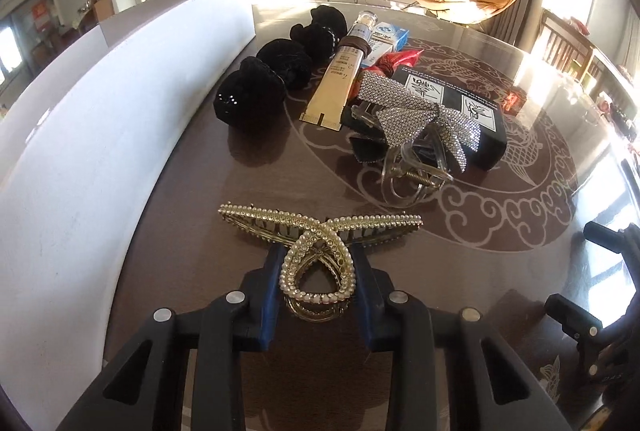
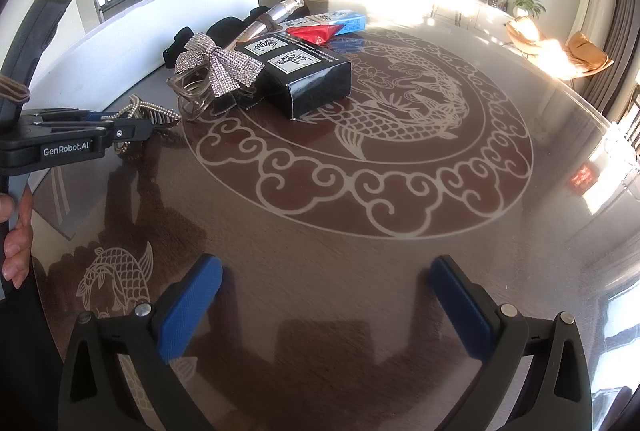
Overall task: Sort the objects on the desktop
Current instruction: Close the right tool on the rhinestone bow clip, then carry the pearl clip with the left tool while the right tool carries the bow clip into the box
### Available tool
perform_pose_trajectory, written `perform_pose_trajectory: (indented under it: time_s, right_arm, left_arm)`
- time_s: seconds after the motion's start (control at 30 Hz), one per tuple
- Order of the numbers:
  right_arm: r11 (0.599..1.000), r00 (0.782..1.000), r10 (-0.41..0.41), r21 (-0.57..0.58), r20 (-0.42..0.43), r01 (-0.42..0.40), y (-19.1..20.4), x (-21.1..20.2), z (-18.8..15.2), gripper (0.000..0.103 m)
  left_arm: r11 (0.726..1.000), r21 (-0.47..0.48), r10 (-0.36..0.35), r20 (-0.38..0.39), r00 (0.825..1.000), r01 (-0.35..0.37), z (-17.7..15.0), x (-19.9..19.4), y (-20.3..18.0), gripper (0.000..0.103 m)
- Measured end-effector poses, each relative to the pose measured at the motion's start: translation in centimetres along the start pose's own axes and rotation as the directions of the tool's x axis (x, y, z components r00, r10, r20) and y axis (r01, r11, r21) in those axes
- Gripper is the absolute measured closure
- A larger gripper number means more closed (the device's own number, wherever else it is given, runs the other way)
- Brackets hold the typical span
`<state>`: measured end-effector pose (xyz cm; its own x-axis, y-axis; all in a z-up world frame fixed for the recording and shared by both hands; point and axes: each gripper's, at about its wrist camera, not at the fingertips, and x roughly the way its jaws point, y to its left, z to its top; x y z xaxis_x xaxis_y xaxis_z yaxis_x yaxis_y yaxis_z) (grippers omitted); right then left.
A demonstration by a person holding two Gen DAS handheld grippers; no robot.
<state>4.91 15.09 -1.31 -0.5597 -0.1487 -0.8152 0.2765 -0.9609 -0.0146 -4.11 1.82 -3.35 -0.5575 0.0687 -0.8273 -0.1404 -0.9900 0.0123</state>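
Note:
A gold hair claw [image 1: 320,223] set with pearls lies on the dark table, its teeth pointing away from me. My left gripper [image 1: 318,267] is shut on its looped handle end, with a blue pad pressed against each side. In the right wrist view the same left gripper [image 2: 120,131] comes in from the left, and the hair claw [image 2: 158,117] shows just past its tips. My right gripper [image 2: 324,267] hangs open above bare table with nothing between its fingers.
Behind the claw lie a rhinestone bow clip [image 1: 404,111] on a clear claw, a black box [image 1: 480,111], a gold tube [image 1: 340,75], several black scrunchies [image 1: 248,95], a blue-white carton [image 1: 386,39] and a red packet [image 1: 404,59]. A white panel [image 1: 120,111] borders the table's left.

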Motion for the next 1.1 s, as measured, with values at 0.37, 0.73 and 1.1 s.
perform_pose_trajectory:
  time_s: [0.37, 0.73, 1.1]
  right_arm:
    - [0.951, 0.985, 0.149, -0.285, 0.088, -0.119, 3.9, 0.4, 8.8, 0.002]
    - [0.713, 0.957, 0.235, -0.638, -0.171, -0.289, 11.8, 6.0, 13.2, 0.044]
    - [0.808, 0.955, 0.245, -0.51, -0.164, -0.295, 7.9, 2.5, 13.5, 0.052]
  left_arm:
    - [0.992, -0.125, 0.038, 0.067, 0.997, -0.03, -0.6, -1.9, 2.4, 0.072]
    - [0.977, -0.214, 0.01, 0.081, 0.997, 0.007, -1.3, -2.4, 4.3, 0.072]
    - [0.984, -0.169, -0.027, 0.141, 0.99, 0.051, -1.4, -4.5, 3.4, 0.072]
